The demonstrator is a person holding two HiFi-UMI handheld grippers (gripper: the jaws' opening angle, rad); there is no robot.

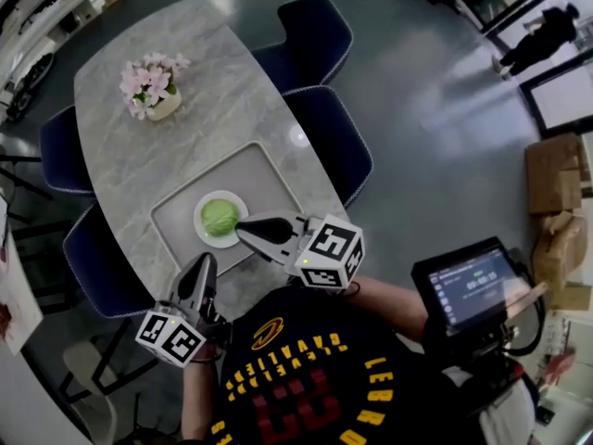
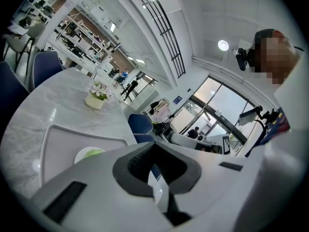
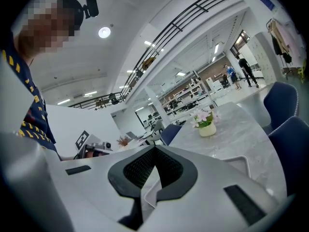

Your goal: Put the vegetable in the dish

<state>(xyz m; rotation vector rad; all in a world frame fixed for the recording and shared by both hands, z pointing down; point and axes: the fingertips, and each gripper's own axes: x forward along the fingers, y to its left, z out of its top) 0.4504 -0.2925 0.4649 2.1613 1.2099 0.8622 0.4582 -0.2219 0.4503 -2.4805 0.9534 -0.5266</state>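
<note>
— So, where's the vegetable (image 1: 220, 216)?
— It lies in the dish (image 1: 200, 222) on the tray (image 1: 264, 170); I judge the job done. My right gripper (image 1: 240, 228) is just beside it and my left gripper (image 1: 208, 261) is by the table (image 1: 213, 91) edge, both closed with nothing to carry.

A grey marble table (image 1: 222, 91) fills the upper left, with a pot of pink flowers (image 1: 153, 86) and a grey tray (image 1: 264, 179) on it. Navy chairs (image 1: 315, 35) flank it. Cardboard boxes (image 1: 556, 179) stand at the right edge.
</note>
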